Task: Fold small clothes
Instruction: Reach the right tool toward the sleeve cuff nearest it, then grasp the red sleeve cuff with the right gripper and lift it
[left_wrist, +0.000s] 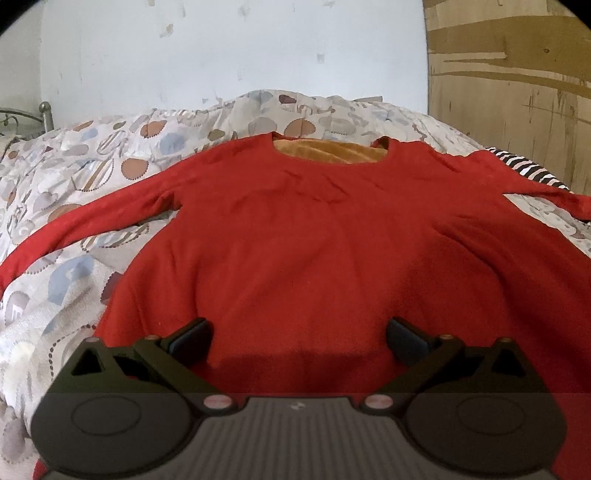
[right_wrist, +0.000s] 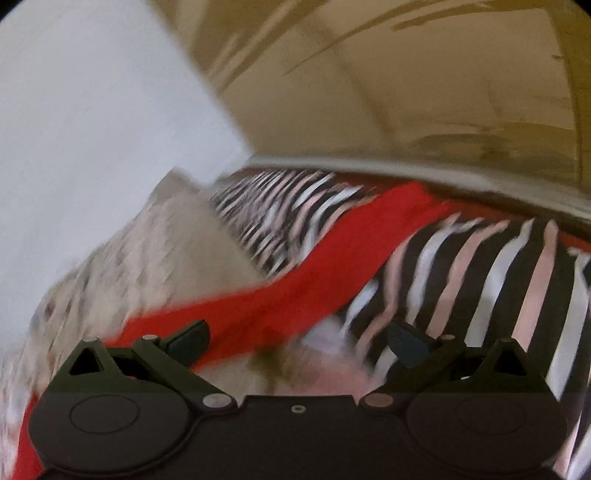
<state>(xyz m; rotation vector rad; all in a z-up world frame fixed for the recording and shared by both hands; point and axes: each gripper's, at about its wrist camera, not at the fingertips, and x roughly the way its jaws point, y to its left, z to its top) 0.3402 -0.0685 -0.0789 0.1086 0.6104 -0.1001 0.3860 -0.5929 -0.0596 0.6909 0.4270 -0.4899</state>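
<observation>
A red long-sleeved top (left_wrist: 314, 229) lies spread flat on the bed, neck hole at the far end, both sleeves stretched out to the sides. My left gripper (left_wrist: 299, 334) is open and empty, hovering over the top's near hem. In the blurred right wrist view, the top's right sleeve (right_wrist: 332, 258) runs diagonally across a black-and-white striped cloth (right_wrist: 480, 280). My right gripper (right_wrist: 297, 338) is open and empty, just above the sleeve's near part.
A patterned quilt (left_wrist: 74, 177) covers the bed. An orange cloth (left_wrist: 325, 149) shows through the neck hole. The striped cloth (left_wrist: 524, 166) lies at the right edge. A white wall (left_wrist: 221, 48) and a wooden panel (left_wrist: 517, 92) stand behind. A metal bedpost (left_wrist: 46, 116) is far left.
</observation>
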